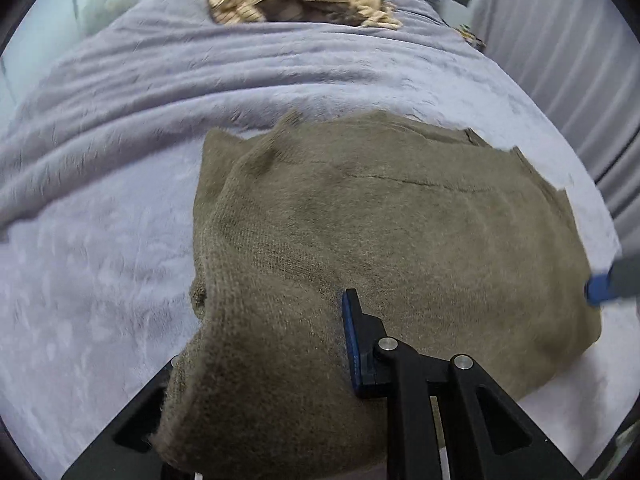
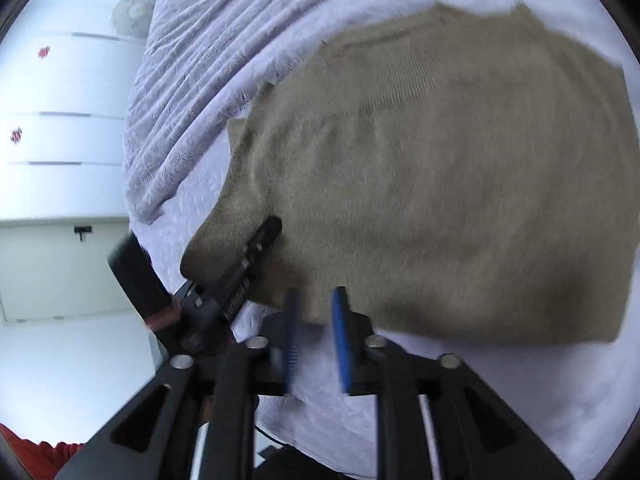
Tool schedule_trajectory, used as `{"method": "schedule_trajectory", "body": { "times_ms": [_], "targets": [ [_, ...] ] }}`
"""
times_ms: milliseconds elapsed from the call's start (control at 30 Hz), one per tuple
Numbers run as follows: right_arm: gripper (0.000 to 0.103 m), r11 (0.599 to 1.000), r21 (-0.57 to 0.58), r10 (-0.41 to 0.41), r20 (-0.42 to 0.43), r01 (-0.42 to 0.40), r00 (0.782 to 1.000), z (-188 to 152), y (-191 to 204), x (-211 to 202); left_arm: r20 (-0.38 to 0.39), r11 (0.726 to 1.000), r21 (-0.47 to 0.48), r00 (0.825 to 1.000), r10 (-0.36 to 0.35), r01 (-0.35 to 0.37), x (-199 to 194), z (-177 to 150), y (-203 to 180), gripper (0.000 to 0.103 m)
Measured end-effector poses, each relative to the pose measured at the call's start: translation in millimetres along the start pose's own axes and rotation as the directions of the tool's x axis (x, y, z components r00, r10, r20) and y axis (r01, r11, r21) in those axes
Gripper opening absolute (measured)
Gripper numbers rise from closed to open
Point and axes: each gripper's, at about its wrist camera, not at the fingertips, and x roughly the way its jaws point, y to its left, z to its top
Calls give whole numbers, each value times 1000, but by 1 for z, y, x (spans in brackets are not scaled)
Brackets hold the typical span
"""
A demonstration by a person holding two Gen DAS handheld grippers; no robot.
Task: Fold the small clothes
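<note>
One sweater (image 1: 360, 240) fold between left jaws (right's empty).

Brown knit sweater (image 1: 392, 220) spread on the lilac blanket (image 1: 120, 128), folded into a broad, roughly rectangular slab, fuzzy and soft, a faint crease running across its upper part. Its far edge is uneven, with small corners poking up. The near left corner is lifted off the blanket and bunched, draped over my left side, a thick fold rolling down from it. From my right camera the sweater (image 2: 460, 168) lies mostly flat, its near edge straight along the blanket (image 2: 192, 80), right corner squared off.
</note>
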Motion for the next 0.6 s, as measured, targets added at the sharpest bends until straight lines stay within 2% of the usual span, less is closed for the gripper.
{"method": "schedule_trajectory", "body": {
  "times_ms": [67,167,267,333,367,467,567,600],
  "targets": [
    [87,999,-41,-29,-19,28,999,22,14,-4,21,994,100,999,31,-33,-2,-2,-11,22],
    [87,993,-108,-60,-75,52,995,52,35,4,47,975,210,997,65,-73,-4,-9,-23,22],
    [87,984,-167,-100,-198,67,975,80,62,32,69,952,290,994,86,-102,-3,-14,-34,22],
    [88,970,-225,-157,-284,93,946,97,86,62,80,937,330,993,90,-112,-4,-18,-38,23],
    [88,961,-253,-188,-296,113,936,96,95,69,86,929,351,992,93,-118,-5,-20,-41,23],
    [91,920,-365,-281,-370,140,885,108,133,110,100,902,409,989,108,-139,-2,-25,-48,23],
    [92,872,-458,-382,-419,171,824,110,158,151,107,882,446,987,118,-154,-1,-27,-53,23],
    [93,850,-491,-430,-433,193,792,110,165,167,107,878,453,987,122,-157,0,-27,-54,23]
  ]
}}
